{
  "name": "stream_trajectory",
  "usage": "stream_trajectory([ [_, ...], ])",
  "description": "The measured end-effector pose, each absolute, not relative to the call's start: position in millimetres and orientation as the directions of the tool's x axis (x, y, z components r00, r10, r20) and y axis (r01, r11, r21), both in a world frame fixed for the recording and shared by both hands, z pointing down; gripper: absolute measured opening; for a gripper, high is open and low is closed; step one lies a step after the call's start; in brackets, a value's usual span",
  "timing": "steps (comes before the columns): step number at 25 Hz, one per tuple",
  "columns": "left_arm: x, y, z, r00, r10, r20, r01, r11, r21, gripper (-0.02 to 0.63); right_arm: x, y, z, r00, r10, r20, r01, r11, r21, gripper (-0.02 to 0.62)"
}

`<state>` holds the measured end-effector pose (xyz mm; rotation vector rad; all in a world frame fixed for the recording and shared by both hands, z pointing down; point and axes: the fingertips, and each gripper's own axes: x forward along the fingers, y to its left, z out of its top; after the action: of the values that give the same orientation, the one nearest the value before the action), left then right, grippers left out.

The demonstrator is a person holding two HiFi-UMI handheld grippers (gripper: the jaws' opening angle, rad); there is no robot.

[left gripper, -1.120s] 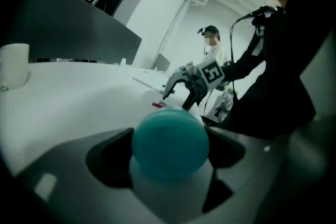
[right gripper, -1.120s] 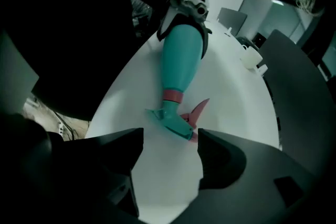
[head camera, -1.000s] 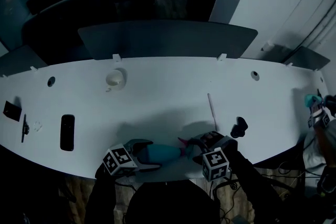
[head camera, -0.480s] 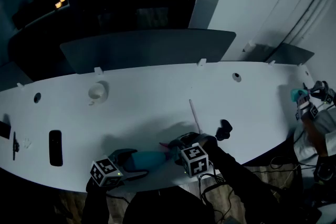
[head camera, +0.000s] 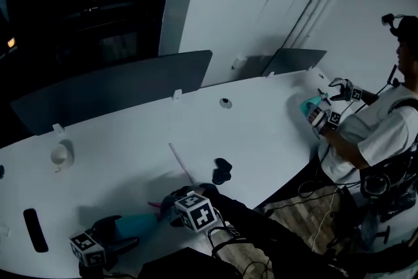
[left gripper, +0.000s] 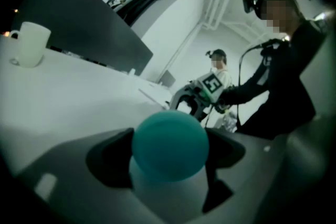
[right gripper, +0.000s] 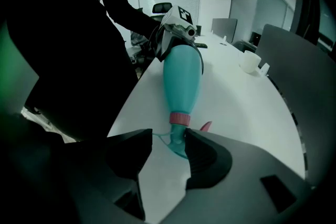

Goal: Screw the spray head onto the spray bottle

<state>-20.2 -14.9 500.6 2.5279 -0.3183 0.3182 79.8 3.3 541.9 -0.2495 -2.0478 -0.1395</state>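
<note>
Along the table's (head camera: 130, 140) near edge, the teal spray bottle (right gripper: 182, 78) lies on its side, base clamped by the left gripper (head camera: 121, 232). The right gripper (right gripper: 168, 149) has just been closing its jaws, which stand slightly apart around the spray head (right gripper: 178, 136).

The spray bottle (right gripper: 182, 78) is showing a plain teal body, and the spray head (right gripper: 177, 141) is appearing teal too, with a pink collar (right gripper: 180, 118) and a pink trigger (right gripper: 206, 126). The surface (head camera: 261, 134) and the cup (head camera: 60, 155) are looking plain white, the divider panel (head camera: 111, 91) is looking dark grey, and a small lump (head camera: 223, 171) and a flat slab (head camera: 34, 230) are showing black. A person (head camera: 392, 121) is wearing a white shirt, and the floor (head camera: 307, 206) is showing pale brown planks.
</note>
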Motion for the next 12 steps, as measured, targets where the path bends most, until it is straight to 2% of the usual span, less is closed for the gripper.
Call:
stream_trajectory([
  [8,-13.7,-11.0,506.7,0.939,-0.159,0.306,-0.280,-0.870,0.406,0.420,94.8,-2.1,509.1,-0.565,0.249,0.786,0.096,0.967,-0.237,0.139],
  [12,-17.9,-11.3,504.7,0.935,-0.170,0.310,-0.294,-0.861,0.414,0.420,89.9,-8.8,510.1,-0.562,0.287,0.776,0.085,0.953,-0.291,0.132],
])
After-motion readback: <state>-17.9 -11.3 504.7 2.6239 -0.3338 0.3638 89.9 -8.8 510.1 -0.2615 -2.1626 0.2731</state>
